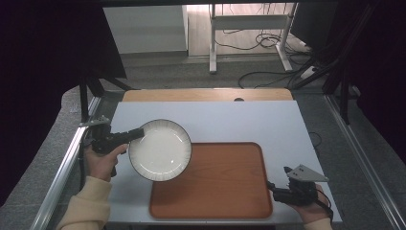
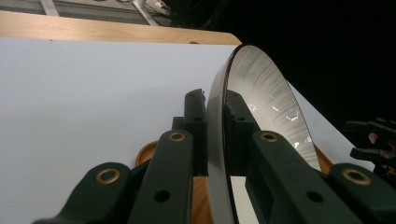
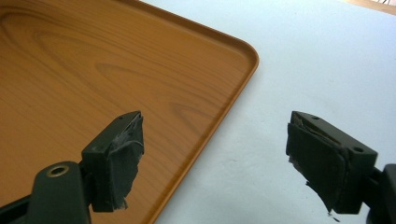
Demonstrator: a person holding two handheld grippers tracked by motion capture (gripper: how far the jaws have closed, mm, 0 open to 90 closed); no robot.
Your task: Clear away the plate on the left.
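A white plate [image 1: 160, 149] with a dark ribbed rim hangs tilted over the left edge of the wooden tray [image 1: 220, 191]. My left gripper [image 1: 139, 133] is shut on its rim from the left. In the left gripper view the plate [image 2: 275, 107] stands on edge between the two jaws of that gripper [image 2: 215, 105], which clamp its rim. My right gripper [image 1: 278, 177] rests at the tray's front right corner, open. In the right gripper view its pads [image 3: 215, 154] stand wide apart over the tray's rim [image 3: 224, 107], with nothing between them.
The tray lies on a pale mat [image 1: 215, 120] that covers the table; a strip of bare wood [image 1: 206, 94] shows along the far edge. A metal rail [image 1: 62, 172] runs down the left side. Beyond the table stand a desk frame [image 1: 213, 43] and floor cables [image 1: 268, 76].
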